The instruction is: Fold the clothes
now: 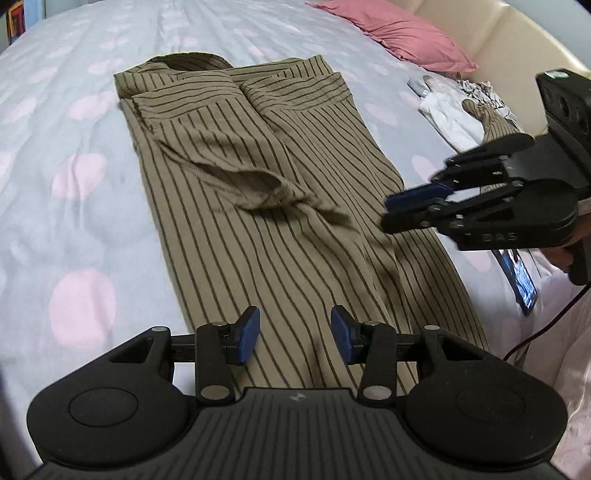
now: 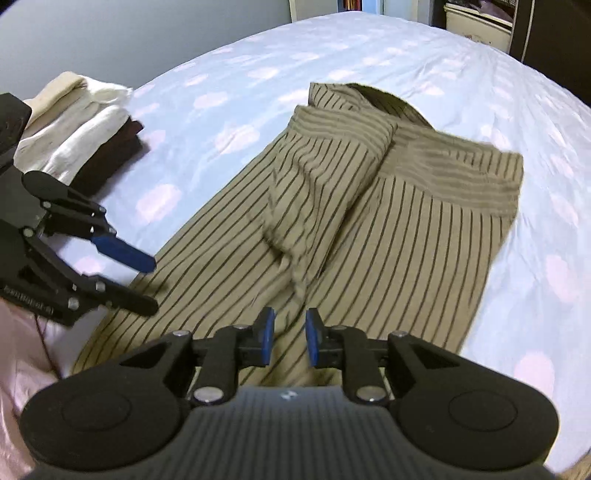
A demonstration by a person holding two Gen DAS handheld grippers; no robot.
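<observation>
An olive garment with dark stripes [image 1: 258,184] lies lengthwise on the bed, its sleeves folded in over the middle and its collar at the far end. My left gripper [image 1: 294,334] hovers open over the near hem, with nothing between its blue pads. My right gripper [image 1: 388,212] reaches in from the right edge of the cloth, its fingers a little apart and empty. In the right wrist view the garment [image 2: 388,221] fills the centre. There my right gripper [image 2: 290,338] sits narrowly open above the cloth, and the left gripper [image 2: 149,282] stands open at the left.
The bed sheet [image 1: 55,129] is light blue with pink dots. A pink pillow [image 1: 399,33] and a loose pile of clothes [image 1: 461,114] lie at the far right. A phone [image 1: 521,277] rests near the right edge. A folded stack [image 2: 81,136] sits at the left.
</observation>
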